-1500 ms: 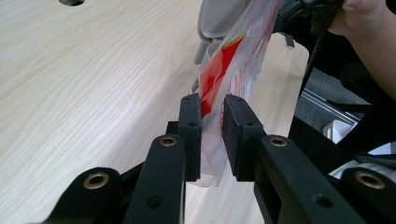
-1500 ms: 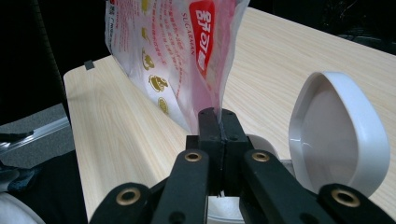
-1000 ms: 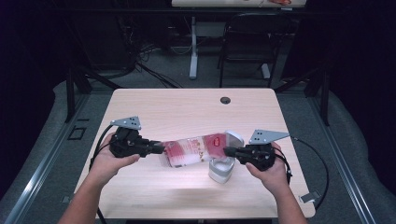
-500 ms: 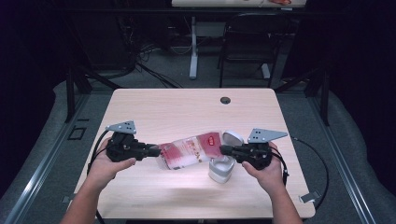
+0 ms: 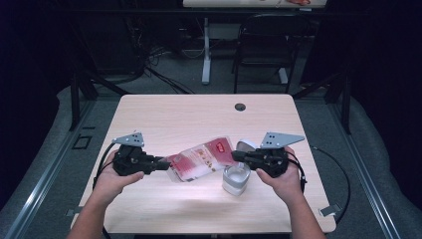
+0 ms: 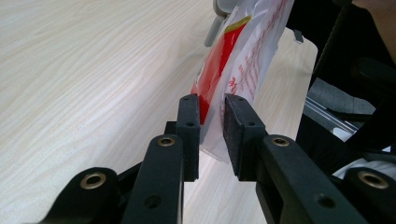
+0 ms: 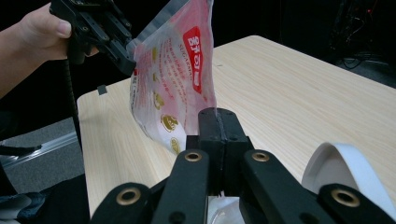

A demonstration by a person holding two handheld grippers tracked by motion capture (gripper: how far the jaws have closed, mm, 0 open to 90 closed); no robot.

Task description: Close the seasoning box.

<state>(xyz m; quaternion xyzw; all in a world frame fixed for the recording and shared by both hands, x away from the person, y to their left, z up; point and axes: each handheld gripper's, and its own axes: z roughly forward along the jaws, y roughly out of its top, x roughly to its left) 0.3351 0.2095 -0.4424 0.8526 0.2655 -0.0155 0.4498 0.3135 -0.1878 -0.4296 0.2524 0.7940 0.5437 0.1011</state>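
A pale wooden surface (image 5: 164, 119) stands in a dark room with a chair (image 5: 263, 50) behind. Above it, the left hand-held gripper (image 5: 161, 163) and right hand-held gripper (image 5: 235, 156) each pinch an end of the red-and-white bag (image 5: 201, 159), beside a white container (image 5: 236, 179).

- The left gripper (image 5: 161, 163) is matte black, chunky in the body, with a black cable looping off its back.
- The right gripper (image 5: 238, 156) is built the same, and its black cable curls off behind it.
- Each carries a flat grey three-cornered plate on top.
- Close up, the jaws are black linked bars joined by brass-coloured ringed pivots.
- Small dark screw holes sit in the bars and the fingers (image 6: 189, 122).
- The fingers are squared blocks; one inner pad looks rough and foam-like.
- The person's forearms and hands are bare: no sleeves, gloves, watch or rings to be seen.
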